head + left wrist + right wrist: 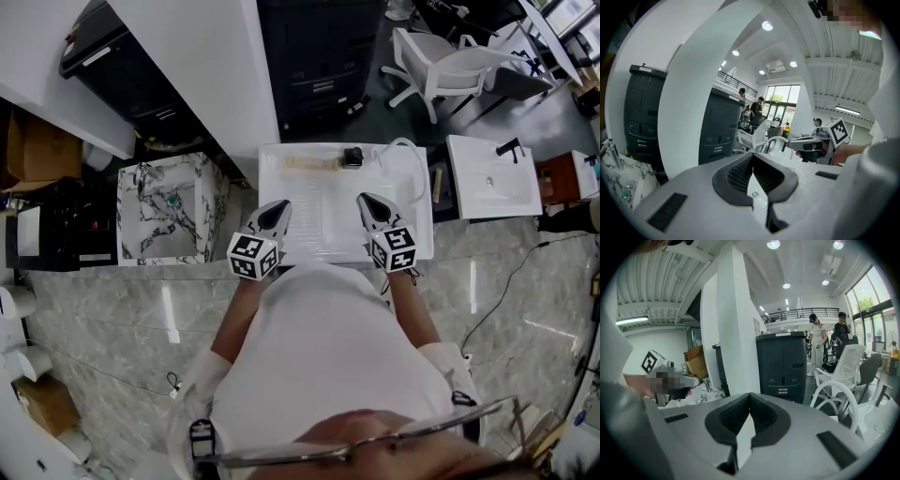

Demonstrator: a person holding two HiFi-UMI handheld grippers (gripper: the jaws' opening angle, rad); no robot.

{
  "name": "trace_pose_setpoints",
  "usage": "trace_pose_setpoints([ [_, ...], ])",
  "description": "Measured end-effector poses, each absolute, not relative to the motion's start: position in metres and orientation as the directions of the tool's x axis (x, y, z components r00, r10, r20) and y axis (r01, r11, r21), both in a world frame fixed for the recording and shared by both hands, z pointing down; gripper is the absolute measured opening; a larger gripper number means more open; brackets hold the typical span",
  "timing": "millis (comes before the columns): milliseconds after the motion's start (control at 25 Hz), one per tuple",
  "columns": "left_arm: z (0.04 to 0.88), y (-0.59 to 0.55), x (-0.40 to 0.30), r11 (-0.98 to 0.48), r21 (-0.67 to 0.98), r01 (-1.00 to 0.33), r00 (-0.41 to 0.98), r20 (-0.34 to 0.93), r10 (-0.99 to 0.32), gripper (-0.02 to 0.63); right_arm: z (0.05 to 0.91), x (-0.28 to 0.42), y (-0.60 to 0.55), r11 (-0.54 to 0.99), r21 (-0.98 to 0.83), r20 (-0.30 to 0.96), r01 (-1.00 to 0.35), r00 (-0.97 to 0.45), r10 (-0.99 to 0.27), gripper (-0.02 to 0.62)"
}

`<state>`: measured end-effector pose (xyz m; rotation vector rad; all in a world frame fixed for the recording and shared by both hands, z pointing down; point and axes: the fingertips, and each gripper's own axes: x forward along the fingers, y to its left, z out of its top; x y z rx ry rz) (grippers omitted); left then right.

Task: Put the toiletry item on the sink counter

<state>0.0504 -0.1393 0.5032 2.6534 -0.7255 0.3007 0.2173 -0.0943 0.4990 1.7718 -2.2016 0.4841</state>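
White sink counter (314, 239) at 12 o'clock from the person; a marbled box (214, 192) stands at its 9 o'clock, apart from it. Left gripper (277, 210) and right gripper (369, 206) hover over the counter's near half, each with jaws pressed together on nothing. A pale long item (309, 163), judged to be the toiletry item, lies on the counter's far edge, at 1 o'clock from the left gripper, with a small dark object (352, 157) just beside it at 3 o'clock. Risks: a closed jaw would nudge the item off the back edge rather than grip it, and the dark object could be taken by mistake, being so close. Count: counters 2 (second counter (483, 192) at 3 o'clock), boxes 1, grippers 2, pale items 1, dark objects 1.
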Motion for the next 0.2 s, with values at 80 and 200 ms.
trace_pose_setpoints([
  [80, 0.5044, -0.1387, 0.0484, -0.796, 0.298, -0.526, 0.844, 0.299, -0.445, 0.005, 0.4995, 0.2161, -0.0935, 0.193, -0.090, 0.413, -0.977, -0.213, -0.885, 0.005],
  [200, 0.5055, -0.1376, 0.0455, -0.794, 0.301, -0.528, 0.843, 0.300, -0.447, 0.005, 0.4996, 0.2147, -0.0924, 0.192, -0.090, 0.413, -0.977, -0.213, -0.885, 0.005],
])
